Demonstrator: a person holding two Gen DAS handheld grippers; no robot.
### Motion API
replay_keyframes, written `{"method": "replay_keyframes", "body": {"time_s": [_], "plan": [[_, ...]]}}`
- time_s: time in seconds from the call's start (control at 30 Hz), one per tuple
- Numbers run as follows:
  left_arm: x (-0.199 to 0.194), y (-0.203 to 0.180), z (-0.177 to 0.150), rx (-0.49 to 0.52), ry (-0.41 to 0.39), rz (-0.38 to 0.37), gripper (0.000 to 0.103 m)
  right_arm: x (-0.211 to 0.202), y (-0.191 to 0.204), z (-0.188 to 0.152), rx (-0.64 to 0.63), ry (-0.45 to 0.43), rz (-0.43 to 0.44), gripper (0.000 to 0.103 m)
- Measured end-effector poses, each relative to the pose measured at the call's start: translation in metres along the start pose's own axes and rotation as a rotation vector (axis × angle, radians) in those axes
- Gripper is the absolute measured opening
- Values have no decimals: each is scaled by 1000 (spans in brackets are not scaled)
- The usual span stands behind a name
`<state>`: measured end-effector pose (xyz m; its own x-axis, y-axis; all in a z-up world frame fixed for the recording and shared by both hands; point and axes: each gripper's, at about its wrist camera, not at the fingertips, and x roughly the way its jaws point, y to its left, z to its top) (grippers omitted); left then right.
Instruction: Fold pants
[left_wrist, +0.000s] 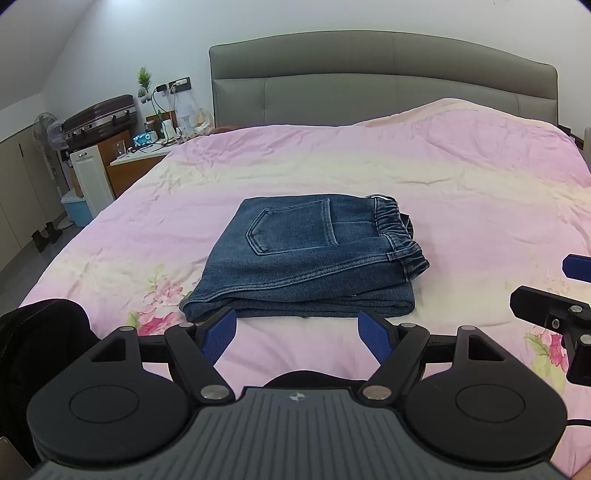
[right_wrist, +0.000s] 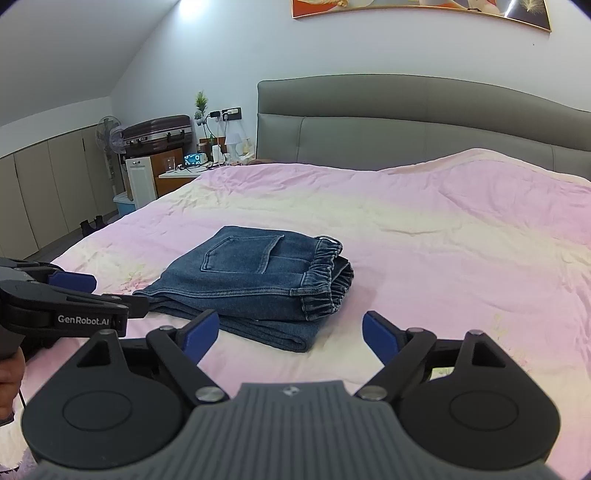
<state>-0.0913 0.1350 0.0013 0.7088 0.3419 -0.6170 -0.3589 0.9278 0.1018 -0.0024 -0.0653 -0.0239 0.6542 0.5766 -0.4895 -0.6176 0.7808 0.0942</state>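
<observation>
Pants, blue denim, lie folded into a compact stack on the bed's pink quilt, toward the near edge and roughly midway across it, back pocket facing up and the elastic waistband bunched on the stack's right side. From my left gripper I see both blue pads spread wide with nothing between them; the left pad's tip sits just in front of the stack's near folded edge, and I cannot tell whether it brushes the cloth. My right gripper is spread just as wide and holds nothing; its left pad overlaps the near corner of the denim in the right wrist view, its right pad hangs over bare quilt. Each tool shows in the other's camera, so the two sit side by side at the near edge, the right one off to the stack's right. Beyond the pants the quilt runs open all the way to the grey headboard, with a raised hump toward the far right corner. Past the bed's left edge stand a nightstand, a suitcase and a fan, well apart from the pants.
</observation>
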Motion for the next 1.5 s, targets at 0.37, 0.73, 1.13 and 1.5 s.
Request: {"method": "replay_keyframes", "body": {"time_s": [0.37,0.73,1.13,1.5], "plan": [[-3,0,1,2,-5,4,88,-4,1,2,-2,-4,-2,83],[-6,0,1,7,-10,2,88,-6,1,2,-5,-8,1,83],[-6,-1,1,7,-11,0,88,-6,0,2,-1,-7,1,83],[-10,-4,0,-1,-9,-9,88,-7,1,3,-4,-8,-4,84]]}}
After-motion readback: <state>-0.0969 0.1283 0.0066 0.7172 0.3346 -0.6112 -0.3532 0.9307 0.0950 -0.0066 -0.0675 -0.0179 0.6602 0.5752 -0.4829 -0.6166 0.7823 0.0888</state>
